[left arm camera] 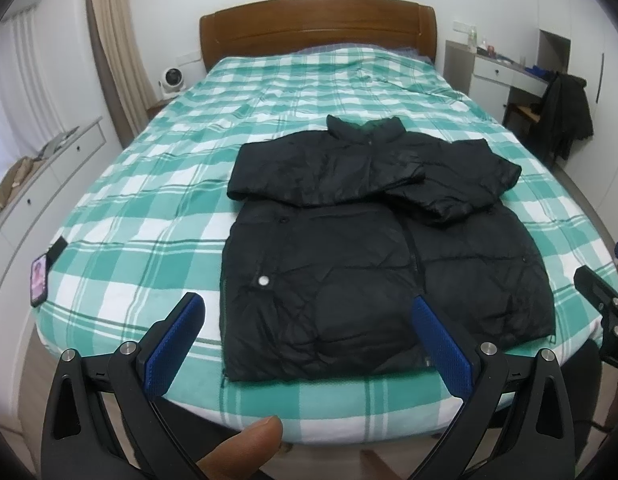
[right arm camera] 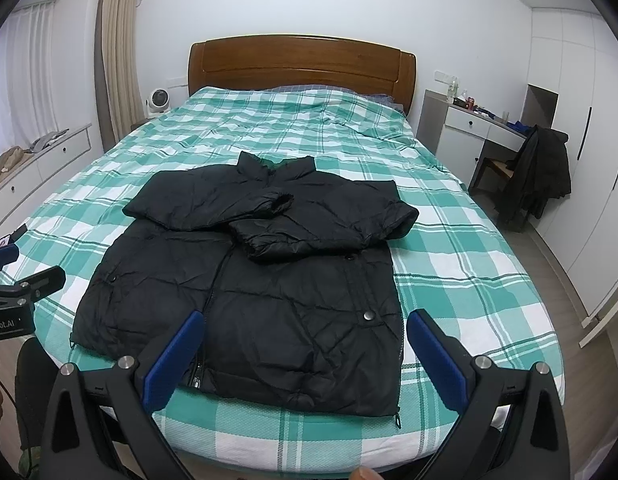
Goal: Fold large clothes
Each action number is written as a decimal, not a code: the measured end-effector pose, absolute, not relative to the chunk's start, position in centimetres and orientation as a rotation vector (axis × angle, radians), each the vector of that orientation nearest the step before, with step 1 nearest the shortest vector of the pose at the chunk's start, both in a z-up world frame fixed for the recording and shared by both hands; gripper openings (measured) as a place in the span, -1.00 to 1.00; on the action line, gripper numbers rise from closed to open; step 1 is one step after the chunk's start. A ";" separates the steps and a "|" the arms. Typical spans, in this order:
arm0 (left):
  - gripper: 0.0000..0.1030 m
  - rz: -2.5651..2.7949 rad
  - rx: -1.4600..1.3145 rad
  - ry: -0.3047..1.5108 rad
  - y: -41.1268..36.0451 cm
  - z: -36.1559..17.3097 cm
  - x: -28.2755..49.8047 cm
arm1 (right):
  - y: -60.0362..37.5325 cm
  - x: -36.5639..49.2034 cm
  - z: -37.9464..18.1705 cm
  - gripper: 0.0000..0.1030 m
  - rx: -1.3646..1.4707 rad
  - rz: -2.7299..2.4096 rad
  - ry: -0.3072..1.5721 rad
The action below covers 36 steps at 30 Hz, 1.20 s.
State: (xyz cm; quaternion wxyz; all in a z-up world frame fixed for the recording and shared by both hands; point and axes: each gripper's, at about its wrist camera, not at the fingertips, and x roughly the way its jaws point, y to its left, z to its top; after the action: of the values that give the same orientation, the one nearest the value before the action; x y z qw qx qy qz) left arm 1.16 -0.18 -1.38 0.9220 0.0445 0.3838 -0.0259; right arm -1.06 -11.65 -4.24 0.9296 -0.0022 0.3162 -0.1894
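A black puffer jacket point(left arm camera: 373, 248) lies flat on the green-and-white plaid bed point(left arm camera: 149, 208), front up, collar toward the headboard. Both sleeves are folded across the chest. It also shows in the right wrist view point(right arm camera: 261, 280). My left gripper point(left arm camera: 307, 312) is open and empty, held above the jacket's hem at the foot of the bed. My right gripper point(right arm camera: 305, 328) is open and empty, also above the hem, toward the jacket's right side. Each gripper shows at the edge of the other's view: the right one point(left arm camera: 605, 308) and the left one point(right arm camera: 21, 292).
A phone point(left arm camera: 39, 278) lies at the bed's left edge. A wooden headboard point(right arm camera: 301, 64) is at the far end. A desk point(right arm camera: 481, 124) and a chair draped with dark clothes point(right arm camera: 537, 172) stand at the right. Low white drawers point(right arm camera: 41, 160) run along the left wall.
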 end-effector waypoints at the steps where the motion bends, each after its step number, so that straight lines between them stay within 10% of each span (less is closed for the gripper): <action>1: 0.99 -0.053 0.091 0.789 -0.2 -1.4 1.2 | -11.6 -1.1 -4.2 1.00 -0.005 -0.388 0.648; 36: 0.99 -0.067 0.078 0.788 0.8 -1.6 1.0 | -11.9 -0.7 -4.7 1.00 -0.027 -0.303 0.628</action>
State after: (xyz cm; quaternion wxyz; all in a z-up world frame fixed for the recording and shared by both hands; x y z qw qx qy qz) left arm 0.97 0.75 -1.57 0.9222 0.0379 0.3836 -0.0326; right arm -0.75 -11.87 -4.70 0.9398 -0.0130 0.3078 -0.1482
